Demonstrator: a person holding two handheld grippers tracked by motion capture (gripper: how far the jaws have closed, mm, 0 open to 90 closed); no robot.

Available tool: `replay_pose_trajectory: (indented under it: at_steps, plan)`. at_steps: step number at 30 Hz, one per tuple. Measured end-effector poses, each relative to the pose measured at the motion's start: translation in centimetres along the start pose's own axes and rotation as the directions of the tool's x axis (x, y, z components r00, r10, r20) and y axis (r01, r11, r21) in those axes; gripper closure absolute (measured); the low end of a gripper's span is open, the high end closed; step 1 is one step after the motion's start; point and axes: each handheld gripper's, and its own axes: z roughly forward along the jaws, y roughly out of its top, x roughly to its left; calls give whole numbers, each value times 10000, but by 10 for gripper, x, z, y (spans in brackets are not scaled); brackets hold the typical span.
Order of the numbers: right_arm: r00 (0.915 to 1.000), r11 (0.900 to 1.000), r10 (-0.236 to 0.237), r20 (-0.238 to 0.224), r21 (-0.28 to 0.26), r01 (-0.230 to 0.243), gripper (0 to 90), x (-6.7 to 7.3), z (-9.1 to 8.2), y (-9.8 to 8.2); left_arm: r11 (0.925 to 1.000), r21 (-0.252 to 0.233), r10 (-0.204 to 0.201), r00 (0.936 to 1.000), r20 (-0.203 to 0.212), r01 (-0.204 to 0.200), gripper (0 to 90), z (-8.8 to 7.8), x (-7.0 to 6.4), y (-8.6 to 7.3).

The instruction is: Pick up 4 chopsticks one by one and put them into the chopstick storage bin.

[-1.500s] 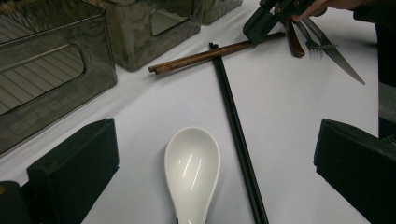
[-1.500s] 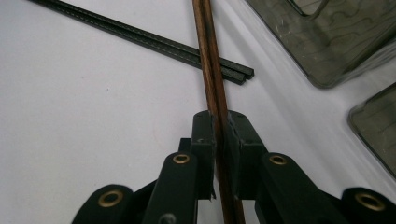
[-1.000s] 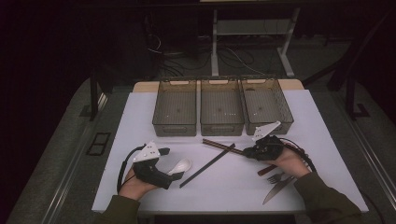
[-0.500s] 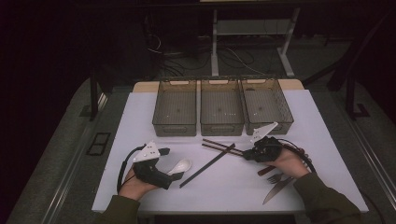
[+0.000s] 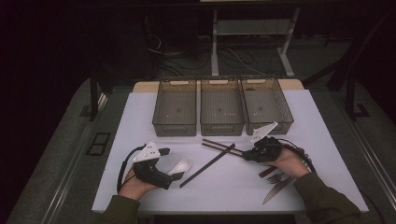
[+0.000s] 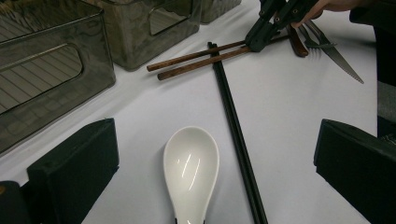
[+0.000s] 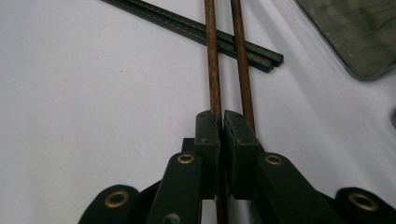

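Brown wooden chopsticks (image 7: 212, 56) are seen lying side by side on the white table (image 5: 140, 116), crossed over a black pair (image 5: 208, 164), just in front of three smoky plastic bins (image 5: 222, 108). One brown stick is pinched at its near end by the right tongs (image 7: 222, 116), whose jaws have just been closing and are pressed nearly together on it; the second stick is left just outside. The left tongs (image 6: 215, 158) are held spread around a white ceramic spoon (image 6: 190, 172), with nothing gripped. A knife (image 5: 275, 187) and fork (image 5: 276, 177) are seen beside the right hand (image 5: 289, 161). For a clean lift, both sticks would best be gathered between the pads and raised level, so the black pair is not dragged.
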Motion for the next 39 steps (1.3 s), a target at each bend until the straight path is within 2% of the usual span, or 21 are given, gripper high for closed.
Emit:
replay_pose_trajectory:
  at_steps: [7,9,11,13,17,19,21,23,25,39]
  plan:
    - [9996,9996,-264,-139,-68,263,842,-1,0,0,10000,-19,8,10000,-8,-8,0,1,0,0]
    - [9994,9992,-303,-149,-259,299,843,-2,-4,0,10000,-13,9,10000,-14,-9,0,0,0,0]
    - [9997,9991,37,-250,-429,-48,842,-1,-6,1,10000,19,21,10000,-11,-21,0,0,0,0]
    - [9996,9989,-163,-225,-433,154,843,-3,-8,0,10000,-16,7,10000,-6,-7,0,1,0,0]
    - [9995,9990,-93,-296,-448,80,844,-4,-9,0,10000,-20,7,10000,-12,-7,0,1,0,0]
    - [9990,9987,114,-441,-494,-135,844,-2,-10,0,10000,-17,15,10000,-16,-15,0,0,0,0]
    - [9991,9989,6,-423,-459,-25,844,-3,-11,0,10000,6,15,10000,-15,-15,0,0,0,0]
    - [9983,9986,94,-581,-523,-124,845,-3,-13,0,10000,15,16,10000,-22,-16,0,0,0,0]
    - [9959,9957,496,-763,-741,-553,844,-3,-16,0,10000,2,11,10000,-16,-11,0,0,0,0]
    - [9935,9841,796,-811,-1522,-913,844,-5,-34,-1,10000,-11,-36,10000,-13,36,0,1,0,-1]
